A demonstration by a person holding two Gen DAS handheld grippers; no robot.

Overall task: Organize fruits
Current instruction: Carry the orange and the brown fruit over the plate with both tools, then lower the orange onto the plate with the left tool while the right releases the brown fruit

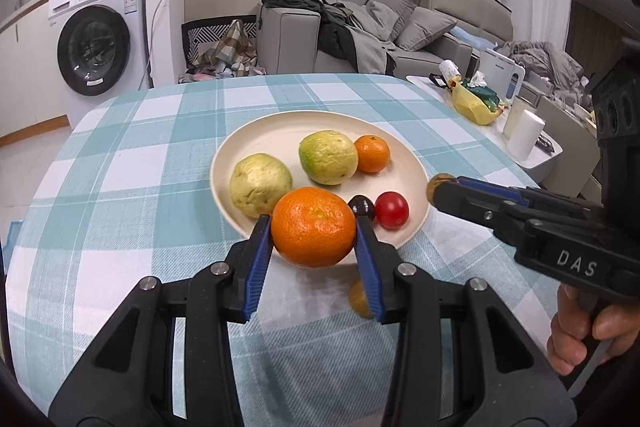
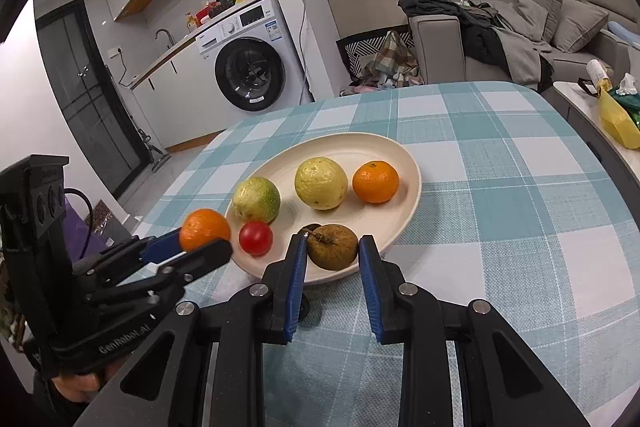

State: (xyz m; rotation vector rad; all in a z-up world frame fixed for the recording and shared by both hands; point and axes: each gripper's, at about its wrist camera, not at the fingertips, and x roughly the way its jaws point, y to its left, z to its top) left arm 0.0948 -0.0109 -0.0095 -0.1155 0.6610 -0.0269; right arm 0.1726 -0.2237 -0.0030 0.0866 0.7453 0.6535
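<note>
Left gripper [image 1: 314,227] is clenched on a large orange [image 1: 313,225], both blue-padded jaws pressed against its sides. The fruit is bright, evenly coloured, with pitted skin and a pale stem scar facing the camera. It is held at the near left edge of the cream plate [image 1: 280,123]; whether it hangs just above the rim or over the desk beside it cannot be told.

On the plate, left to right in the left wrist view: a pale yellow-green guava [image 1: 260,185] with bumpy skin; a second guava [image 1: 328,157] with a green patch on one side; a small orange [image 1: 372,153] touching that second guava; nearer the front, a dark cherry-like fruit [image 1: 362,206] just beside a glossy red tomato [image 1: 392,210].

Right gripper [image 2: 332,247] is grasping a brown, dull, russeted fruit [image 2: 333,246] with a short dry stalk. The left jaw touches it; on the right side a thin gap seems to show, so full contact there cannot be confirmed. The fruit sits over the near rim of the plate.

The desk [image 2: 500,187] is covered with a teal and white checked cloth. A second small brownish fruit [image 1: 359,298] lies on the cloth under the left gripper, partly hidden.
</note>
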